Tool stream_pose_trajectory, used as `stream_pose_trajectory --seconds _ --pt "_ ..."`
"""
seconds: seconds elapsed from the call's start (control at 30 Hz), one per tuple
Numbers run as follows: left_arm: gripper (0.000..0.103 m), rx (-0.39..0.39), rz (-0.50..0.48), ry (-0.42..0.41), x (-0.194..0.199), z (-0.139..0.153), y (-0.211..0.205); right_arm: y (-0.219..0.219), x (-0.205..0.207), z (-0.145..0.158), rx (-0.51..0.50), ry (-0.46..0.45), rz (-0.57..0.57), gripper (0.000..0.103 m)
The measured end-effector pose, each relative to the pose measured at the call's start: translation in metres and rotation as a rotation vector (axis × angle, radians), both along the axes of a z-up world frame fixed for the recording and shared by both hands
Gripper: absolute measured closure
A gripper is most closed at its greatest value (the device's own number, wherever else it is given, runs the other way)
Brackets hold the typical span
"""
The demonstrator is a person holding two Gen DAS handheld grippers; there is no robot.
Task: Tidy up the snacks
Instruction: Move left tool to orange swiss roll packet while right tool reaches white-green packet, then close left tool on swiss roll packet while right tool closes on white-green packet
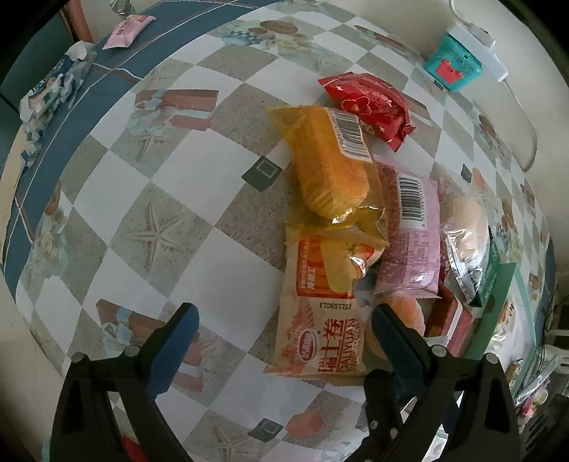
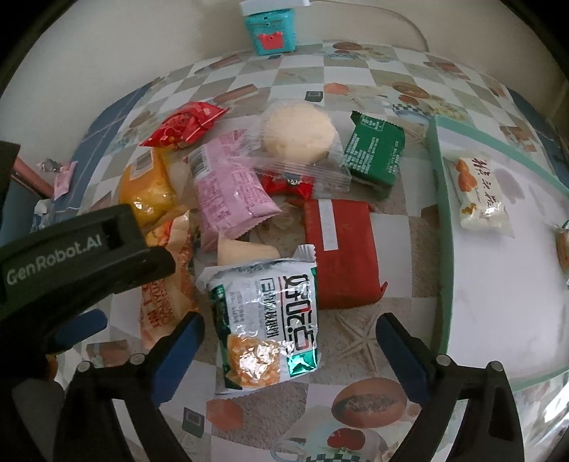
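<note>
Table, checked cloth: snack pile at centre. Tray, green-rimmed, seen only by the right wrist camera: holds a white packet. Right gripper: jaws wide, nothing gripped, a silver-green packet between them. Left gripper: jaws wide, empty, straddling an orange Swiss-roll packet. Left view alone shows a pink packet far off.

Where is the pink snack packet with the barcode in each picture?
Left wrist view: the pink packet lies right of centre, beside the yellow cake packet.
Right wrist view: the pink packet lies left of centre, above the silver-green packet.
Shared landmark: the teal box at the table's far edge.
</note>
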State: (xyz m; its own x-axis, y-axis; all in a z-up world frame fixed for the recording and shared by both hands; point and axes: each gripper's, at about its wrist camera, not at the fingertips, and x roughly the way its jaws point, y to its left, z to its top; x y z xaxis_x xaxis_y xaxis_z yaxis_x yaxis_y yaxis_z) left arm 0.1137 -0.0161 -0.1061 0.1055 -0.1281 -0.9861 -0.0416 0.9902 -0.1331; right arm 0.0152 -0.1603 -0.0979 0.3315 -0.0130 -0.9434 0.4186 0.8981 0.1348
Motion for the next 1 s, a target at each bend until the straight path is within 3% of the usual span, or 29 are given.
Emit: stream_pose_trajectory --seconds 0.13,0.2,0.27,0.4,0.6,1.0 --pt "0.013 -0.007 -0.006 -0.005 0.000 0.001 -0.002 0.003 0.001 -0.002 0.005 -0.001 0.024 0.027" --pt "0.019 -0.010 -0.005 0.001 0.001 0.002 -0.006 0.005 0.001 -0.002 0.006 0.000 0.038 0.042" --pt "0.023 -0.024 -0.003 0.011 0.000 0.002 -0.006 0.004 0.001 -0.002 0.003 -0.001 0.040 0.046" --pt "0.048 -0.038 -0.015 0.012 0.001 0.002 -0.012 0.000 0.000 -0.002 0.011 -0.004 0.028 0.048" --pt "0.067 -0.052 -0.033 0.002 0.000 0.006 -0.021 -0.006 -0.004 0.001 0.025 -0.008 0.009 0.048" --pt "0.073 -0.115 -0.034 -0.053 -0.004 0.035 -0.021 -0.013 -0.013 0.022 0.048 -0.067 -0.013 0.048"
